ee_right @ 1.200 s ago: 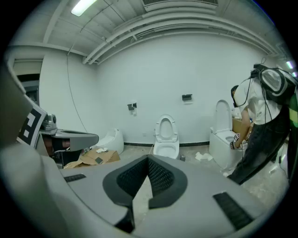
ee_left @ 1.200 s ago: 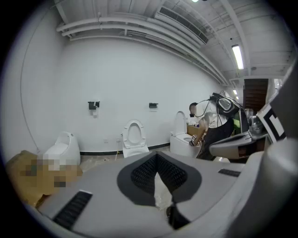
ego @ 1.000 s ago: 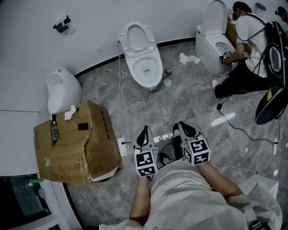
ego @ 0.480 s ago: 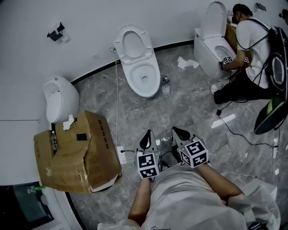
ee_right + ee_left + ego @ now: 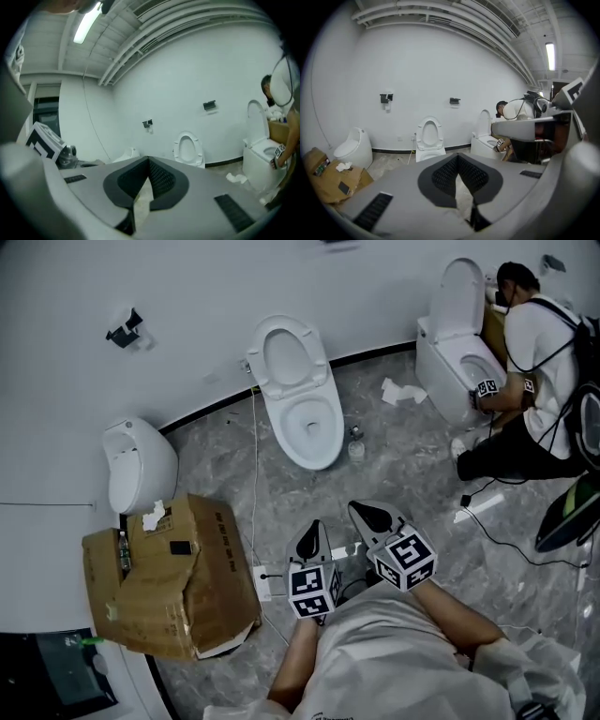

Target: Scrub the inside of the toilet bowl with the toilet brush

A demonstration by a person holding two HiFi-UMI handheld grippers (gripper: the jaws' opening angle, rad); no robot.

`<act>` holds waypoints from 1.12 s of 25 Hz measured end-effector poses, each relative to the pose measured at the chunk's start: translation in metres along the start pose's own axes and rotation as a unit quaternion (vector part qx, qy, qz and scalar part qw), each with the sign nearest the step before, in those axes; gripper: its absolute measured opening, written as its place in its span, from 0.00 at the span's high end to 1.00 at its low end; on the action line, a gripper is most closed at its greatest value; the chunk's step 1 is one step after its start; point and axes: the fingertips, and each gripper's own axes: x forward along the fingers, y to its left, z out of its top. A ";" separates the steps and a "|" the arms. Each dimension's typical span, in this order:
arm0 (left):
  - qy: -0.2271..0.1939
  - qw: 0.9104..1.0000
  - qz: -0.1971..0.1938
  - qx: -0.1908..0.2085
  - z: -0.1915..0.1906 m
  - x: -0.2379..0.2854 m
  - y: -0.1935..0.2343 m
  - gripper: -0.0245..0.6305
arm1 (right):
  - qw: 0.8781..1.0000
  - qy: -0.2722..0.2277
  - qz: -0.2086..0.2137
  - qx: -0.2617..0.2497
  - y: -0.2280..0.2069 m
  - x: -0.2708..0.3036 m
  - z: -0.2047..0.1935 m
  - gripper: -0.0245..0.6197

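Observation:
A white toilet (image 5: 302, 401) with its lid up stands against the far wall, its bowl empty; it also shows in the left gripper view (image 5: 429, 140) and the right gripper view (image 5: 188, 149). A small pale container (image 5: 356, 448) sits on the floor at its right side; I cannot make out a brush. My left gripper (image 5: 312, 529) and right gripper (image 5: 362, 512) hang side by side in front of my body, well short of the toilet, both pointing at it. Both are shut with nothing held, as the tips of the left gripper (image 5: 458, 157) and the right gripper (image 5: 149, 162) show.
A crumpled cardboard box (image 5: 169, 587) lies at the left, below a low white fixture (image 5: 139, 465). A person (image 5: 542, 352) crouches at a second toilet (image 5: 457, 338) at the right. Cables and a white power strip (image 5: 265, 583) cross the grey marble floor; paper scraps (image 5: 401, 392) lie near the wall.
Both grippers have moved forward toward the middle toilet. The right one has lifted and reaches further ahead than before. Both stay shut and empty.

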 end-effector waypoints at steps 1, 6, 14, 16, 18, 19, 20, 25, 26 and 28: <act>-0.005 1.000 0.004 -0.012 0.004 0.001 0.001 0.93 | 1.000 -0.009 0.009 0.028 -0.004 0.002 0.004 0.95; -0.041 0.999 0.009 -0.029 0.024 0.010 0.001 0.93 | 0.991 -0.015 0.058 0.117 -0.020 0.013 0.006 0.95; -0.006 0.997 0.083 -0.003 0.013 0.030 0.001 0.93 | 0.979 0.061 0.093 0.173 -0.031 0.023 -0.023 0.95; -0.030 0.996 0.081 -0.026 0.017 0.026 0.001 0.93 | 0.979 0.053 0.097 0.169 -0.032 0.023 -0.024 0.95; -0.065 0.993 0.074 -0.061 0.023 0.018 0.003 0.93 | 0.976 0.048 0.097 0.189 -0.034 0.024 -0.029 0.95; -0.083 0.991 0.072 -0.075 0.027 0.014 0.003 0.93 | 0.969 0.042 0.100 0.223 -0.037 0.024 -0.030 0.95; -0.098 0.989 0.071 -0.081 0.032 0.010 0.002 0.93 | 0.957 0.032 0.105 0.269 -0.040 0.023 -0.029 0.95; -0.107 0.989 0.092 -0.037 0.046 0.007 0.000 0.93 | 0.938 -0.013 0.101 0.331 -0.056 0.020 -0.019 0.95; -0.100 0.990 0.091 -0.028 0.043 0.010 0.000 0.93 | 0.944 -0.011 0.096 0.315 -0.056 0.021 -0.019 0.95; -0.092 0.992 0.081 -0.024 0.038 0.015 -0.001 0.93 | 0.955 0.000 0.085 0.284 -0.057 0.027 -0.021 0.95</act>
